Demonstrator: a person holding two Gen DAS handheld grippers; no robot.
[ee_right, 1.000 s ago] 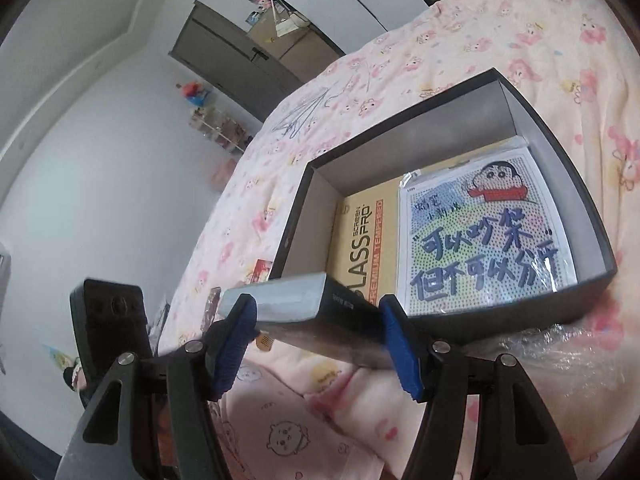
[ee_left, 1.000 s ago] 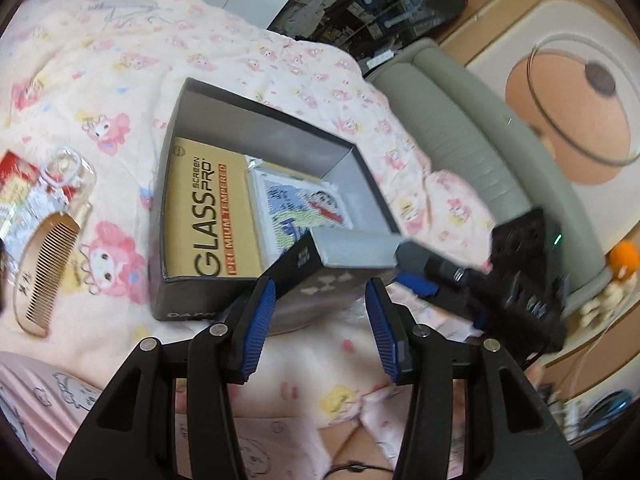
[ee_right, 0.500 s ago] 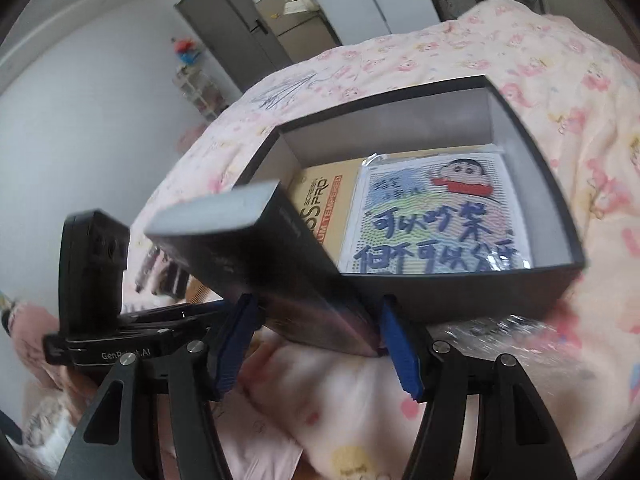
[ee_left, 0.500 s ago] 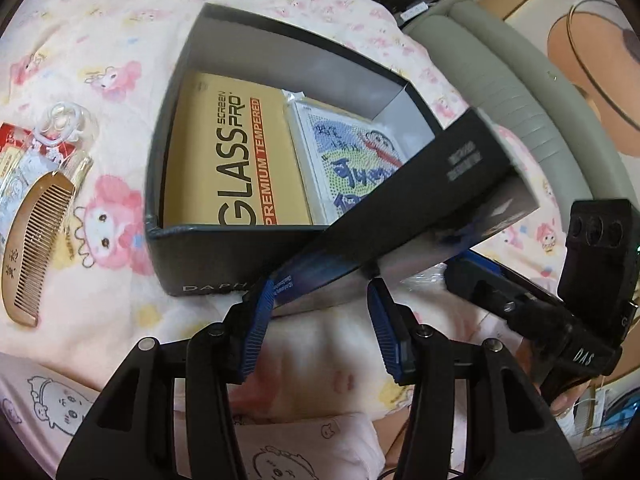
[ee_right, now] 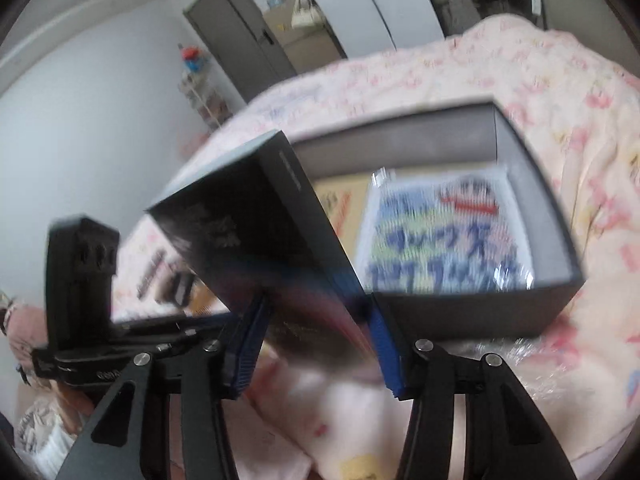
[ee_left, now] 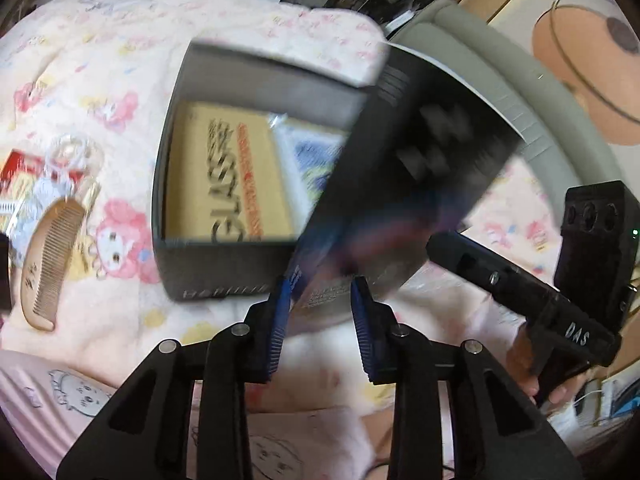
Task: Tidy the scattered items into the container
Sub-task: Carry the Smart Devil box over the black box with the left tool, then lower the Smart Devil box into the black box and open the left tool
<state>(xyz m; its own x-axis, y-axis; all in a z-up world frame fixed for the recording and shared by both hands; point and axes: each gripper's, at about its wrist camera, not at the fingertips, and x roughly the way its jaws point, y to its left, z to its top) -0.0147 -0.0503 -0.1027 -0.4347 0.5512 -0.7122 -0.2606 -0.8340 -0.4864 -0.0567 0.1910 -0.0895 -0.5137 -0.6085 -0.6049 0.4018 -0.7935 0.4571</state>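
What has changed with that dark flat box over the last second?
The black box has swung up from lying nearly flat at the tongs' tips to standing steeply tilted over the near rim of the grey container. Both left tongs and right tongs keep gripping it. The comb and the container's contents stayed put.

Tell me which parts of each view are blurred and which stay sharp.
Left wrist view: the black box and the container smear with motion, while the left gripper stays crisp. Right wrist view: the cartoon sheet is streaked, the right gripper sharper.
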